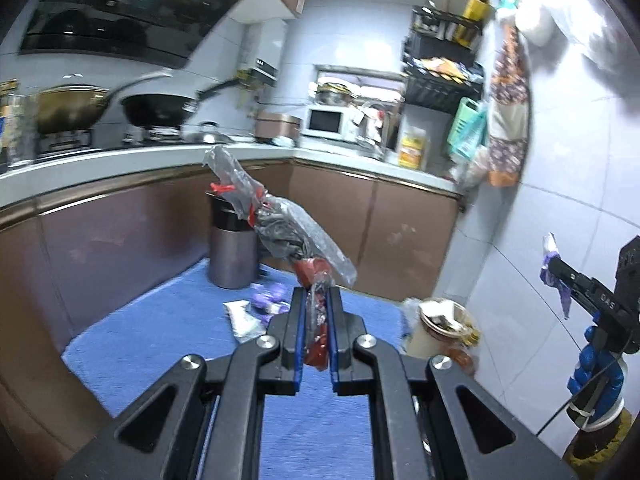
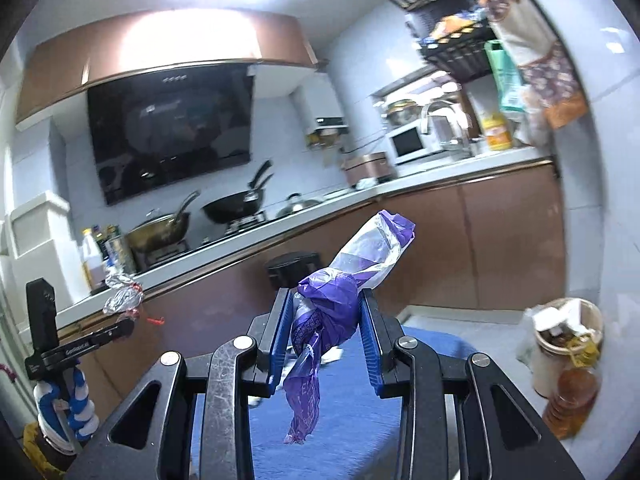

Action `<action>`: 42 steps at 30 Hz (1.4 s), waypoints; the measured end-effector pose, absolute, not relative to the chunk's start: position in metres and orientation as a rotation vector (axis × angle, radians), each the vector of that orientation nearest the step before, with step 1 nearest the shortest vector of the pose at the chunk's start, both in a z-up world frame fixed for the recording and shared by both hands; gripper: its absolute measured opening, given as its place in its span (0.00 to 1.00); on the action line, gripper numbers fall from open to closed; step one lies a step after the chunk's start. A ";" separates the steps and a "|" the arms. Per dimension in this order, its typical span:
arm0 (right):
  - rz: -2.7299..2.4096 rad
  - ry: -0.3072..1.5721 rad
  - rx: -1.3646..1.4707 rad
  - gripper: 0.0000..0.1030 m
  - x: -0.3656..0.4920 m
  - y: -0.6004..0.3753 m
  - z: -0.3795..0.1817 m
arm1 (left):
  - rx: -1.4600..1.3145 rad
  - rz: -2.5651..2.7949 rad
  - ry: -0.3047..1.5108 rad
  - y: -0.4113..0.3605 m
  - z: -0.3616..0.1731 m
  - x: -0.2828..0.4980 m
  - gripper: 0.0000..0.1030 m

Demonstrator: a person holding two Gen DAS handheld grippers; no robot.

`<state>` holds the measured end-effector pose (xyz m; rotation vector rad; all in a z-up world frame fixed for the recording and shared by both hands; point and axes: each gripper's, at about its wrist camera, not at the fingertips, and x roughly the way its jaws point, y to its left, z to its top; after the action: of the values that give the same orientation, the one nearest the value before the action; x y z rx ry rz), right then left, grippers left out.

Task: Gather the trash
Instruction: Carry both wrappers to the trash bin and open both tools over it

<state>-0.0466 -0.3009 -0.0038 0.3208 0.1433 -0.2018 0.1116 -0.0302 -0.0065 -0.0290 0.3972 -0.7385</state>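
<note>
In the left wrist view my left gripper (image 1: pixel 318 294) is shut on a crumpled red and clear plastic wrapper (image 1: pixel 280 224) that sticks up and forward, held off the floor. Beyond it a grey trash bin (image 1: pixel 232 248) with a black top stands on a blue mat (image 1: pixel 160 340) against the cabinets. Purple and white scraps (image 1: pixel 264 302) lie on the mat near the bin. My right gripper (image 2: pixel 326 300) is shut on a purple and white plastic bag (image 2: pixel 372 248), whose tail hangs between the fingers. Each gripper shows at the edge of the other's view, the right gripper (image 1: pixel 560 272) and the left gripper (image 2: pixel 124 328).
A cream bucket (image 1: pixel 440 320) full of rubbish and an amber oil bottle (image 2: pixel 572 400) stand by the tiled wall on the right. Brown cabinets under a white counter (image 1: pixel 120 164) wrap around the mat. Two woks (image 1: pixel 156 108) sit on the stove, with a microwave (image 1: pixel 326 122) in the corner.
</note>
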 end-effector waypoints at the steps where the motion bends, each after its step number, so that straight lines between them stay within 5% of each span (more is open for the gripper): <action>1: -0.222 0.143 0.330 0.32 -0.051 -0.307 -0.006 | -0.016 -0.758 0.405 -0.042 -0.009 0.110 0.08; 12: -0.452 0.256 0.385 0.32 -0.063 -0.364 -0.060 | 0.179 -1.016 0.568 -0.197 -0.069 0.099 0.08; 21: -0.632 0.519 0.470 0.32 -0.044 -0.422 -0.159 | 0.444 -1.142 0.777 -0.319 -0.173 0.090 0.09; 38: -0.788 0.795 0.709 0.35 -0.061 -0.498 -0.306 | 0.610 -1.286 1.093 -0.444 -0.298 0.062 0.10; 42: -0.818 0.812 0.732 0.40 -0.065 -0.507 -0.314 | 0.585 -1.317 1.142 -0.452 -0.304 0.062 0.27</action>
<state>-0.0647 -0.5069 -0.3145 0.7320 0.8115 -0.8177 0.0621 -0.4519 -0.3037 0.5851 1.1417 -1.3173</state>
